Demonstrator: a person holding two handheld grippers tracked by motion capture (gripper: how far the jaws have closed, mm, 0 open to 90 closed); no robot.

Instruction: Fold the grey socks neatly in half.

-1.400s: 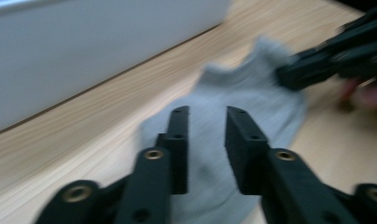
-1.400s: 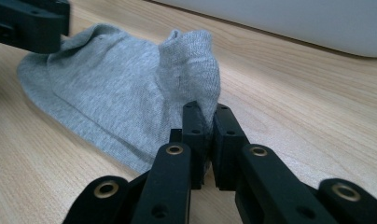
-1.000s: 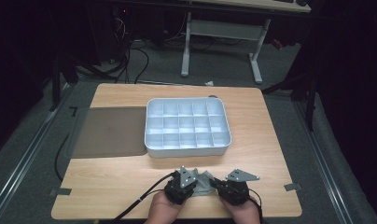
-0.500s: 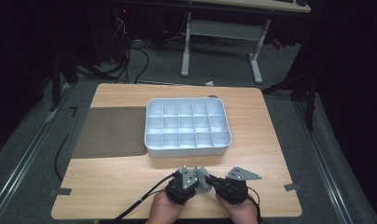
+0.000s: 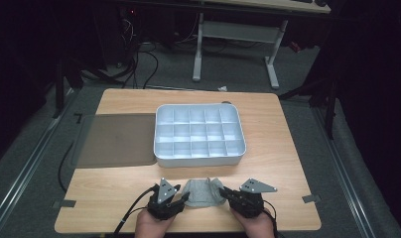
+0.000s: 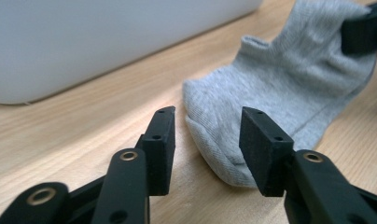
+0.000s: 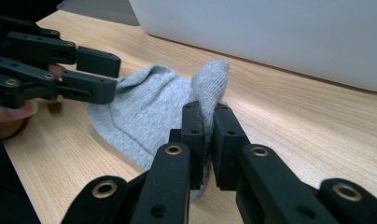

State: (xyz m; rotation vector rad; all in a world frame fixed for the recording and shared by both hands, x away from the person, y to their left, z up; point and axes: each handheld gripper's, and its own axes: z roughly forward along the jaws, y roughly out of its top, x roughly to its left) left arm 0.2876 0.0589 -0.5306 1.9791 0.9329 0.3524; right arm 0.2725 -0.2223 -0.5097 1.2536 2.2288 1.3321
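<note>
Two claws are working one grey sock (image 5: 202, 193), which is lying at the bench's (image 5: 288, 163) six o'clock edge, just below the white divided tray (image 5: 198, 134). My right claw (image 7: 206, 122) is pinching the sock's three o'clock end. My left claw (image 6: 206, 128) has just been opening, sock toe lying loose between its jaws.

Dim and grainy in the high view: lit tabletop (image 5: 283, 148) mid-frame, near-black surroundings, soft overall. Brighter in both gripper views, with pale glare streaks across the wood. Sharp on the jaws at the bottom, blurred on the white tray (image 6: 107, 42) along the top. Soft shadows beneath the grey sock (image 7: 149, 112).
</note>
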